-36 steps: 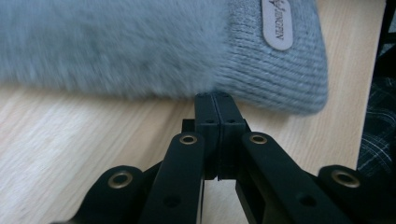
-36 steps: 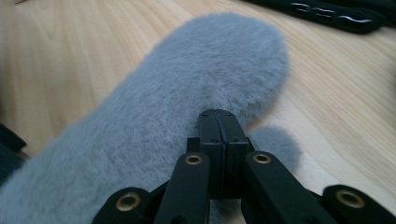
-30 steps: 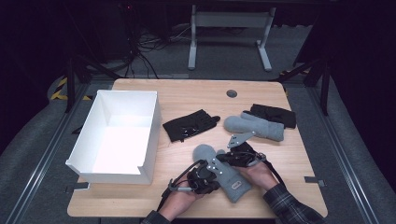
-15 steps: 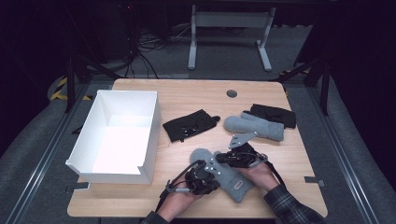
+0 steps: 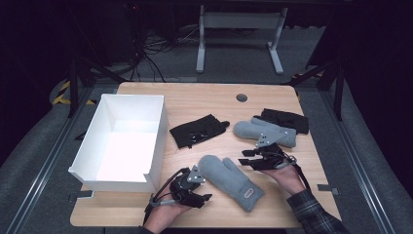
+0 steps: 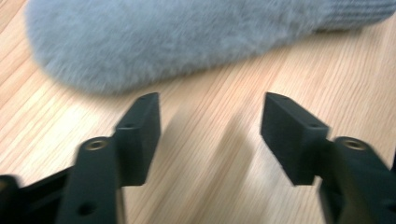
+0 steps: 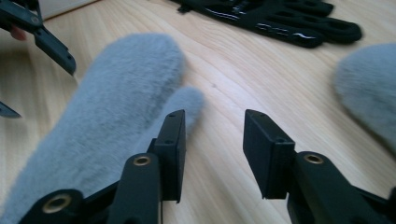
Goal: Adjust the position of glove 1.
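The white box [image 5: 122,141] at the left holds nothing, and all four gloves lie on the table [image 5: 204,100]: a grey mitten [image 5: 229,180] near the front, a second mitten [image 5: 265,131] and a black glove [image 5: 287,119] far right, another black glove [image 5: 197,130] in the middle, so any sorting or boxing is, I judge, barely begun. The left gripper [image 5: 192,187] sits just left of the near mitten with jaws wide and empty; the right gripper [image 5: 253,158] sits just right of it, jaws moderately apart, empty. Compared with a second ago, both grippers have drawn apart from the mitten, which now lies free.

Dark room; grey floor [image 5: 234,63]; wooden table [image 5: 204,100]; metal stand [image 5: 238,22].
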Demonstrator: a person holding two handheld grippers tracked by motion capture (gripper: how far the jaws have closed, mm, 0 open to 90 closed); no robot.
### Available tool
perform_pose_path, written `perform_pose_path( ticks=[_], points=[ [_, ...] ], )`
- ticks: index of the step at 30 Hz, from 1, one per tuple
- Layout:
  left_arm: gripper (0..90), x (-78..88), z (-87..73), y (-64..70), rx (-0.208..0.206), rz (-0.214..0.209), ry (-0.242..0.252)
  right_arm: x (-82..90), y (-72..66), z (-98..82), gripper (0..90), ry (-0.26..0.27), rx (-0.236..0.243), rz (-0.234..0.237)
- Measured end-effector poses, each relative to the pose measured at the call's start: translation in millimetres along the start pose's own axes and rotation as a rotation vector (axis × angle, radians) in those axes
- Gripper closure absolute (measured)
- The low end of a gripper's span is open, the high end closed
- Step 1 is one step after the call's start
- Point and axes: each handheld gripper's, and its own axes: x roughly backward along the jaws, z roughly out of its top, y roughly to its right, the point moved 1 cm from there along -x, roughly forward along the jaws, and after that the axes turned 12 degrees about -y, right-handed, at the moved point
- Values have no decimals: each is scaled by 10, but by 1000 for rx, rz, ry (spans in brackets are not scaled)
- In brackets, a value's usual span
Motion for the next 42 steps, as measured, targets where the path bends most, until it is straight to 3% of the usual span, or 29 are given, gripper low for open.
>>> perform_pose_path(
  ticks=[7,12,17,21,29,35,42],
  points=[
    [161,-7,-116,-46,6,48,-5,179,244,-73,597,-2,-20,-49],
    [104,-21,-166,-70,18,54,-8,263,401,-107,609,-16,-32,-75],
    [58,-62,-196,-61,-10,62,10,354,587,-155,612,-2,-67,-87],
    [29,-92,-227,-73,-17,54,51,426,701,-213,610,3,-99,-105],
    [20,-94,-226,-70,-16,54,48,579,887,-277,611,53,-147,-150],
    [18,-95,-225,-73,-18,53,49,638,1103,-317,618,75,-192,-179],
    [18,-95,-225,-73,-18,53,49,600,1214,-385,627,51,-217,-199]
  ],
)
